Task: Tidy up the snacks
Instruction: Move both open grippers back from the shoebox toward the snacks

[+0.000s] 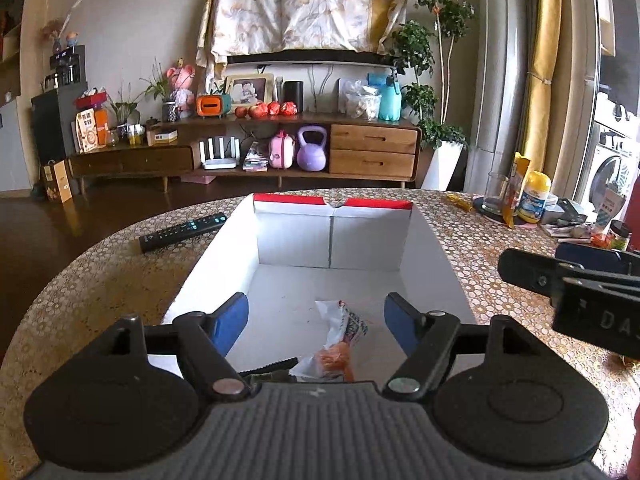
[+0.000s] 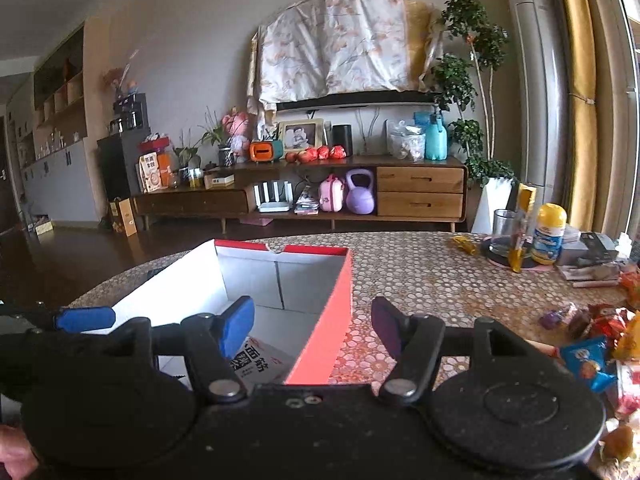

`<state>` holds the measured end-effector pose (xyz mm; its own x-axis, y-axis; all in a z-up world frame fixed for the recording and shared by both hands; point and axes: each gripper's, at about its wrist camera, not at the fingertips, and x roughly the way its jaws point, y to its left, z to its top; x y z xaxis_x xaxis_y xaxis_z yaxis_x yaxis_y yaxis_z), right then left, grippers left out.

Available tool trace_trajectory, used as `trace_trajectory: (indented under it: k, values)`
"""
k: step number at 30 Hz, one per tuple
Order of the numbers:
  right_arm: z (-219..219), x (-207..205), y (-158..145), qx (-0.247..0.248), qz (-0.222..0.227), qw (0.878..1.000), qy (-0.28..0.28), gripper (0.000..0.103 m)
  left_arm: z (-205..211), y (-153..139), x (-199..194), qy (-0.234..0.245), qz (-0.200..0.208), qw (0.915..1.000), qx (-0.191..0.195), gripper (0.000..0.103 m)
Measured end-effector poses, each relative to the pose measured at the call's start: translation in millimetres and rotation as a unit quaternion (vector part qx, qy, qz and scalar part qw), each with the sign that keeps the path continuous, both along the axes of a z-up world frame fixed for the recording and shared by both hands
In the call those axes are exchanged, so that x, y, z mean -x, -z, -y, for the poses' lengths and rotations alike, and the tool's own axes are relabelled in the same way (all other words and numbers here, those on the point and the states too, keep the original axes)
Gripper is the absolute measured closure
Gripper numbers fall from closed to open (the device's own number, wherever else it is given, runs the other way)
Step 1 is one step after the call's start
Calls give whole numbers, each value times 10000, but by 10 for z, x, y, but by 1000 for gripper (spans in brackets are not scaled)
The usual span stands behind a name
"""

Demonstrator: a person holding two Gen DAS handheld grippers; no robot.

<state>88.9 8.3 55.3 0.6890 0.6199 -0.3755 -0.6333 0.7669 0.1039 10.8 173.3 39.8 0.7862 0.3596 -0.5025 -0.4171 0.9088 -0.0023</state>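
Note:
An open cardboard box (image 1: 436, 248), white inside with a red rim, stands on the patterned table. On its floor lies a white and orange snack packet (image 1: 340, 340). My left gripper (image 1: 316, 320) hangs open over the box; the packet lies loose below its blue pads. My right gripper (image 2: 314, 328) is open and empty, its fingers either side of the box's red right wall (image 2: 332, 320). A white packet with printed characters (image 2: 260, 360) lies inside the box. Several loose snacks (image 2: 592, 344) are heaped on the table to the right.
A black remote (image 1: 182, 232) lies left of the box. A glass (image 1: 496, 196), a yellow-capped bottle (image 1: 534, 200) and small clutter fill the table's far right. The table's round edge (image 1: 120, 224) drops to dark floor; a wooden cabinet (image 1: 372, 152) stands beyond.

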Motion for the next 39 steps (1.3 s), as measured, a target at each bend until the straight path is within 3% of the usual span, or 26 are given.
trace_trajectory:
  k: [2,4,20,24,30,39]
  values:
    - [69,20,-10,-28,3,10000,44,38,44,-18,4,25,23,10000,-16,28]
    - [139,67,-14,-49,18,9999,120,35,96,-30,3,76,68,9999,-17,21]
    - [982,262,29,-201,146,9947,1001,19,782,-52,-162,802,260,9964,-98,12]
    - [1190,274,107,-188,101,9921,1240,13,941,-47,-204,966,347,9947,-68,2]
    - [1482,287,206,-205,30,9872,1581,4,1144,-31,-271,1194,357,9922,-40,2]
    - [1844,254,358,-170,-132,9787,2040,0,1373,36,-373,1576,333,9868,192,0]
